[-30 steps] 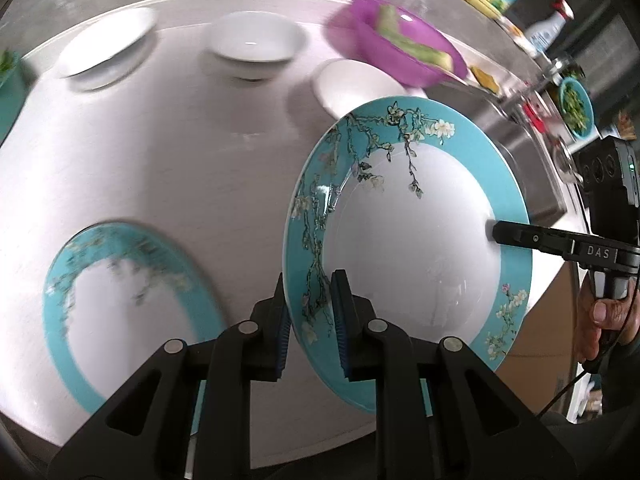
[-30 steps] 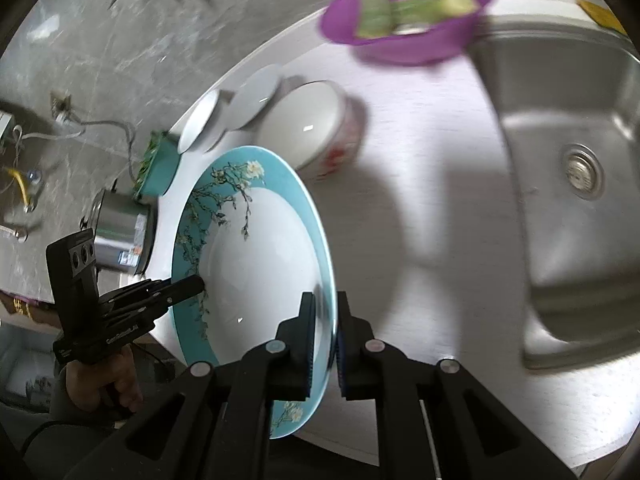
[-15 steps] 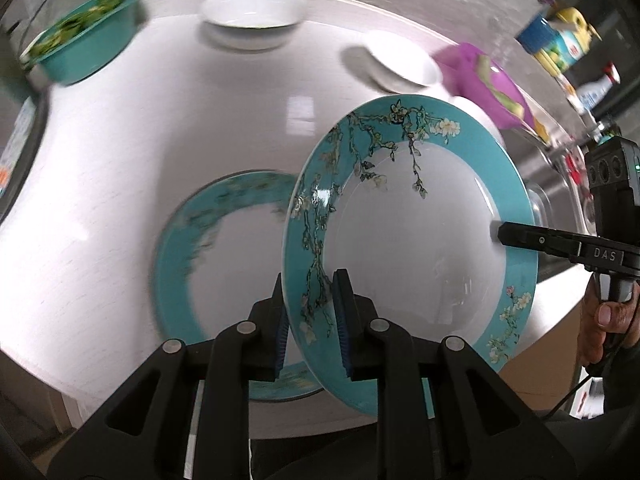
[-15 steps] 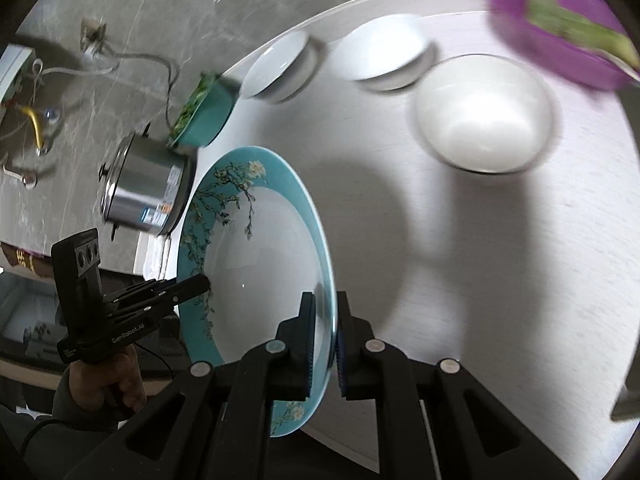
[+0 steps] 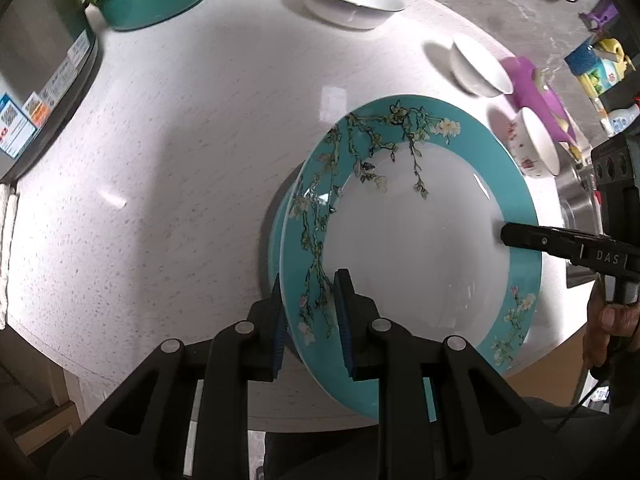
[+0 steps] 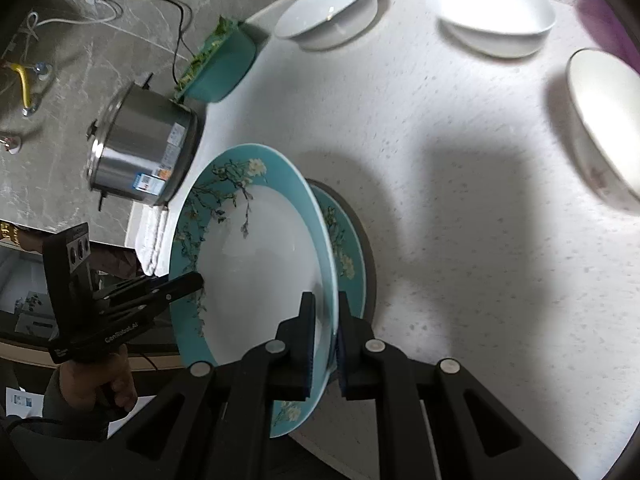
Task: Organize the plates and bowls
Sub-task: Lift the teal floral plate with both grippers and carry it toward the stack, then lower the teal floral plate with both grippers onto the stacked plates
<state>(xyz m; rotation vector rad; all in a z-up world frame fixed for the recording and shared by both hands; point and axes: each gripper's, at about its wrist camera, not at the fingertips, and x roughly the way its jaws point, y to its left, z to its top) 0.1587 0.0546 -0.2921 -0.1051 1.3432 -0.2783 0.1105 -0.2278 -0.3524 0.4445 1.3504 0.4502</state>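
Now that we are carrying the plate (image 5: pixel 416 240) across to hover over its twin (image 6: pixel 346 256) on the tabletop (image 5: pixel 180 160), both grippers, left (image 5: pixel 310 312) and right (image 6: pixel 325 340), are clamping its rim, ready for stacking.

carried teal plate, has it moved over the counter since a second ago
Yes. The carried plate has travelled sideways across the counter, away from the sink side, and now sits over the second teal plate lying near the steel pot.

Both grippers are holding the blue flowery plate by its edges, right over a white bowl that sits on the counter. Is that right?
Not quite. Both the left gripper and right gripper do hold the flowery plate by its edges, but under it lies a second flowery plate, not a white bowl. The right wrist view shows it best.
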